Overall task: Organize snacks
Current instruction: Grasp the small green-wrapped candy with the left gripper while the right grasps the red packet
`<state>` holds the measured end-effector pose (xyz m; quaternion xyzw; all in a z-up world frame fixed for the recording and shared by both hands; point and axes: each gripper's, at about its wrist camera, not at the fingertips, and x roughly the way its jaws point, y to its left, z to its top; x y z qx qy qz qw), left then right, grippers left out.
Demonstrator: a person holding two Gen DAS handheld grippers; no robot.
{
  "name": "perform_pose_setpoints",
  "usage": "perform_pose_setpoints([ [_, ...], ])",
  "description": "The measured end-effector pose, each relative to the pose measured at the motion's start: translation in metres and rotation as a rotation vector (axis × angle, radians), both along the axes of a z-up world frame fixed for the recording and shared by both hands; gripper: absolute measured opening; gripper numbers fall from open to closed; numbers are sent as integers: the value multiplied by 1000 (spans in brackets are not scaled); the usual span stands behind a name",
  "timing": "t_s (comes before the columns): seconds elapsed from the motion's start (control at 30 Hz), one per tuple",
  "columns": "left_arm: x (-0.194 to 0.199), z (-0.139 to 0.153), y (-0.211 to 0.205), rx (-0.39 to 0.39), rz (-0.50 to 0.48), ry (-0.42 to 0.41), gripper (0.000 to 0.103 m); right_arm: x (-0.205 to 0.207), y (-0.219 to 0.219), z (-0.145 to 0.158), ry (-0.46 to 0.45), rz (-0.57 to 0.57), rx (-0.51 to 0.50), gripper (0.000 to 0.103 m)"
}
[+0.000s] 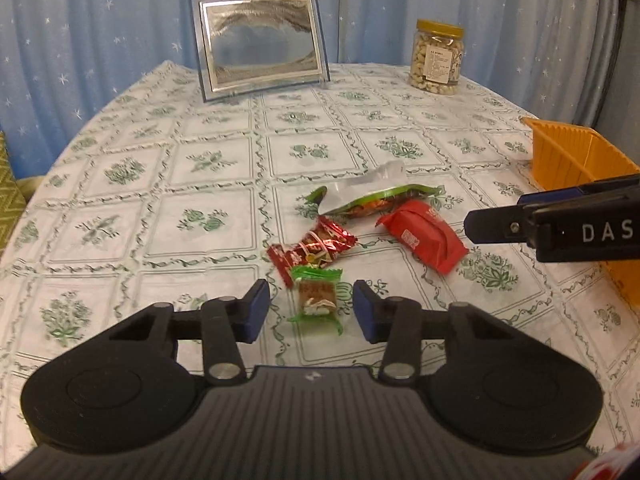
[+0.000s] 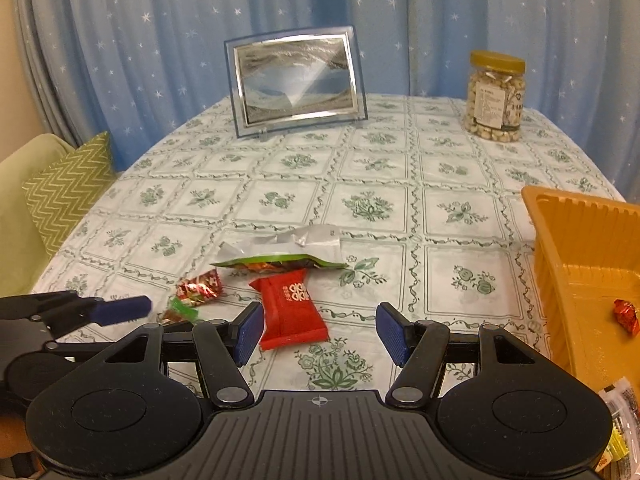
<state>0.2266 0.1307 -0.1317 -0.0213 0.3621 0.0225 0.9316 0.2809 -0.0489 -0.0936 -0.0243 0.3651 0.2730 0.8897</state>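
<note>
Left tool [image 1: 311, 307]: jaws part open, green-wrapped candy [image 1: 317, 299] btwn the pads, apparently not gripped; it lies on the surface [image 1: 208, 168]. Right tool [image 2: 320, 334]: jaws approx. half open, nothing held, red packet [image 2: 292, 308] just beside its left pad. Red-wrapped candy [image 1: 310, 246] and green pouch [image 1: 376, 198] lie close by. Orange bin [image 2: 576, 248] at right edge holds one red sweet [image 2: 626, 316].
</note>
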Motion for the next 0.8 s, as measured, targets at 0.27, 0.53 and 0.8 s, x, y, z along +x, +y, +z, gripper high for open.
perform_pose_setpoints([
  [0.27, -8, 4, 3, 3, 25, -1, 18, 7, 11, -6, 3, 42, 2, 63],
  [0.53, -16, 9, 13, -17, 61, -7, 18, 12, 33, -16, -35, 125, -43, 63],
  [0.8, -16, 8, 14, -31, 63, -3, 18, 20, 44, -28, -26, 135, -97, 43],
])
